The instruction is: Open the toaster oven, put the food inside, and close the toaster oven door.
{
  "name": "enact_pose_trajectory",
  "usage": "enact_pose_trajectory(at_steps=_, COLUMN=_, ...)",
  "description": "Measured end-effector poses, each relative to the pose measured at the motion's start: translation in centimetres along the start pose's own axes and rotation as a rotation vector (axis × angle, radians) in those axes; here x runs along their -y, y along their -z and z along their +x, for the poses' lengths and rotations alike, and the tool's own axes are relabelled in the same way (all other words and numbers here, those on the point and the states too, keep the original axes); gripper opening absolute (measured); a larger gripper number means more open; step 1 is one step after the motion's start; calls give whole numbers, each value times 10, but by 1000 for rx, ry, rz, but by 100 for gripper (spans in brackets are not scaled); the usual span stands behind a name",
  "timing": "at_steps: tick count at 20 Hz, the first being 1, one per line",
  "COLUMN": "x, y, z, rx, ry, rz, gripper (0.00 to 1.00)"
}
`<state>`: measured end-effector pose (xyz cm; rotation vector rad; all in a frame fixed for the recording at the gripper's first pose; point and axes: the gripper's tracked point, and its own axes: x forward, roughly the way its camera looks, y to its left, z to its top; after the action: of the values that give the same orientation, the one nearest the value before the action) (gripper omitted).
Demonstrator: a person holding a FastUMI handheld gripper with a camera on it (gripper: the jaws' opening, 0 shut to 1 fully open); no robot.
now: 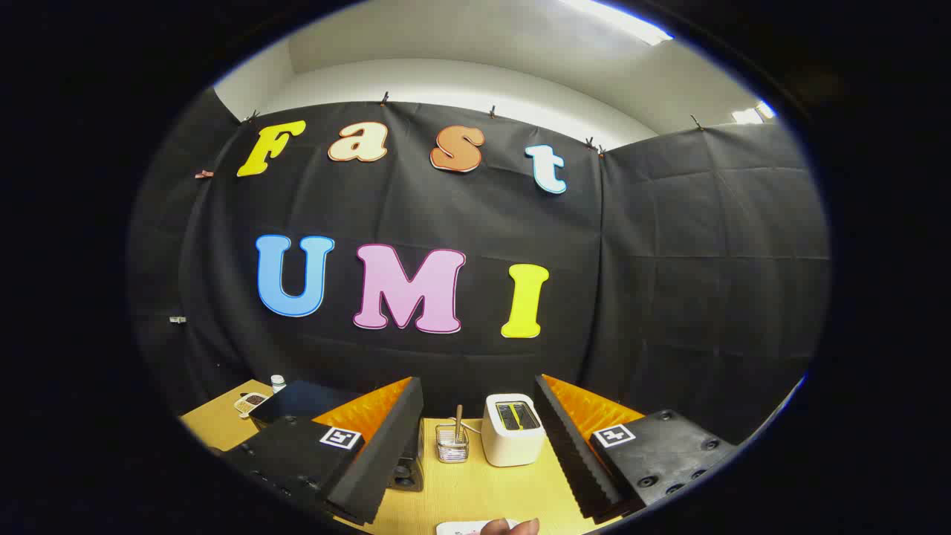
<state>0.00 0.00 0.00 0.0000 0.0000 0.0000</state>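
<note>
Hovering above the table (483, 494) with the gripper (477, 383) spread wide on nothing, looking past the white toaster (513, 435) toward the dark toaster oven (297, 401) half hidden behind the left finger; best to swing left, drop lower and square up to its door before pulling.

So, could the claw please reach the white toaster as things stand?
Probably yes: the claw is open, with the white toaster standing just ahead between its fingers on bare tabletop; only a small wire holder stands beside it.
</note>
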Motion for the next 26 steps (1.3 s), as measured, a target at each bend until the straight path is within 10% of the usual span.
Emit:
enact_pose_trajectory(at_steps=16, x=-17, y=3, z=0, rx=-22, ry=-7, rz=10, gripper=97)
enact_pose_trajectory(at_steps=26, x=-118, y=36, z=5, rx=-104, ry=-121, rz=54, gripper=97)
